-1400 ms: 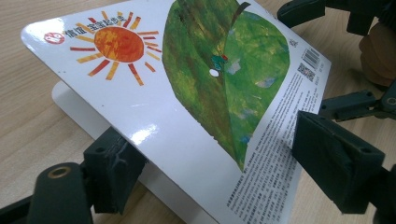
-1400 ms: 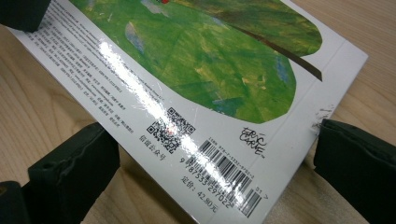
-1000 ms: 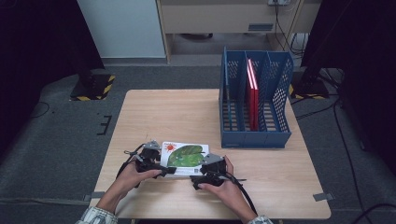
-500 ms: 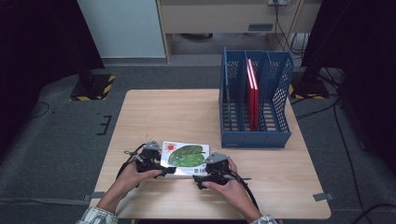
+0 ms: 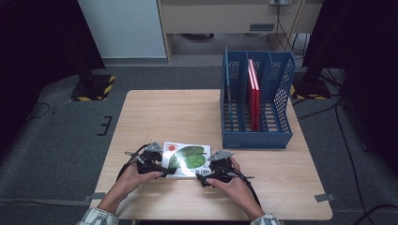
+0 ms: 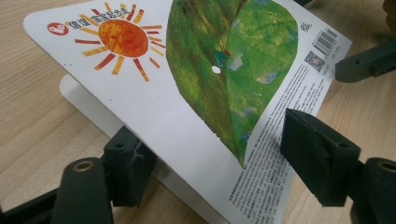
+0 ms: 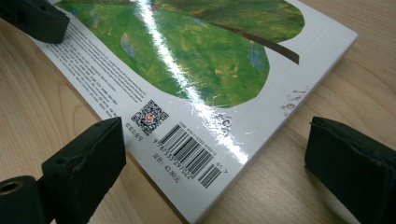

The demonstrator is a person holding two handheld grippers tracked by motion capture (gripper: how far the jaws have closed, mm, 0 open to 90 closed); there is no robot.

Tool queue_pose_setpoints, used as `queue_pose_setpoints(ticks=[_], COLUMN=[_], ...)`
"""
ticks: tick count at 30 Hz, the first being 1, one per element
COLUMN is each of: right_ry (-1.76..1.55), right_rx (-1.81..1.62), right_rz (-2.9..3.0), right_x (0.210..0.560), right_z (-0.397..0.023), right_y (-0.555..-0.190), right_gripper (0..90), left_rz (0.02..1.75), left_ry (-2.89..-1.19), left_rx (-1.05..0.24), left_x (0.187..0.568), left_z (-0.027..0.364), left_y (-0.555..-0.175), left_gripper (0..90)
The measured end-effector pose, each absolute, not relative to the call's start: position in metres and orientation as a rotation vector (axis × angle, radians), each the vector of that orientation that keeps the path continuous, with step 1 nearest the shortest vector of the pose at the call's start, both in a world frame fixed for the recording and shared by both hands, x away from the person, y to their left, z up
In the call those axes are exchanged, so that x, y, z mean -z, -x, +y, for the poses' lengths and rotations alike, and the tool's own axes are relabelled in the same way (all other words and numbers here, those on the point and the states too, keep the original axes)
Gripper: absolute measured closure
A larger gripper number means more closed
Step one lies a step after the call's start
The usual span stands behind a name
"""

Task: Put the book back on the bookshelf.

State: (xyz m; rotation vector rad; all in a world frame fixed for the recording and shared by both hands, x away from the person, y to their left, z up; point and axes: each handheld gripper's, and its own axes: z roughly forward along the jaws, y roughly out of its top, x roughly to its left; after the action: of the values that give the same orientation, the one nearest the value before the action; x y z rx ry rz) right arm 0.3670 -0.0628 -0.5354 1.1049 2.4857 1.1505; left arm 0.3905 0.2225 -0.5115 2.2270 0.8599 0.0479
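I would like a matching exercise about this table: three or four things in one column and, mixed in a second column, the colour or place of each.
Things:
1. picture book
2. file rack
3. folder
4. left tongs

Colour or place:
A. red, standing upright in a compartment
B. blue, at the right rear of the table
C. jaws on either side of a lifted cover edge
D. white with a green leaf and an orange sun, near the front edge

Pairs: 1-D, 2-B, 3-A, 4-C
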Motion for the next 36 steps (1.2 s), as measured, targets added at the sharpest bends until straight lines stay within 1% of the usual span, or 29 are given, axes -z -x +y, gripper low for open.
queue_pose_setpoints(ticks=[2, 11, 16, 28, 36], right_ry=[-1.097, -1.067, -1.055, -1.056, -1.048], right_rx=[-1.153, -1.148, -1.144, -1.145, -1.153], right_rz=[2.491, 2.49, 2.492, 2.497, 2.493], right_x=[0.5355, 0.5365, 0.5367, 0.5363, 0.5353], right_z=[-0.0617, -0.059, -0.0582, -0.0574, -0.0577], right_y=[-0.3666, -0.3656, -0.3653, -0.3658, -0.3653], right_gripper=[6.2, 5.4, 4.9, 4.7, 5.8], left_rz=[0.855, 0.827, 0.822, 0.777, 0.749], left_ry=[-2.224, -2.234, -2.211, -2.212, -2.217], left_rx=[-0.045, -0.061, -0.066, -0.081, -0.047], left_x=[0.5116, 0.5089, 0.5066, 0.5031, 0.5029], left_z=[0.2225, 0.2239, 0.2258, 0.2271, 0.2285], left_y=[-0.3903, -0.3887, -0.3877, -0.3853, -0.3844], left_gripper=[30.8, 36.3, 41.6, 46.9, 50.2])
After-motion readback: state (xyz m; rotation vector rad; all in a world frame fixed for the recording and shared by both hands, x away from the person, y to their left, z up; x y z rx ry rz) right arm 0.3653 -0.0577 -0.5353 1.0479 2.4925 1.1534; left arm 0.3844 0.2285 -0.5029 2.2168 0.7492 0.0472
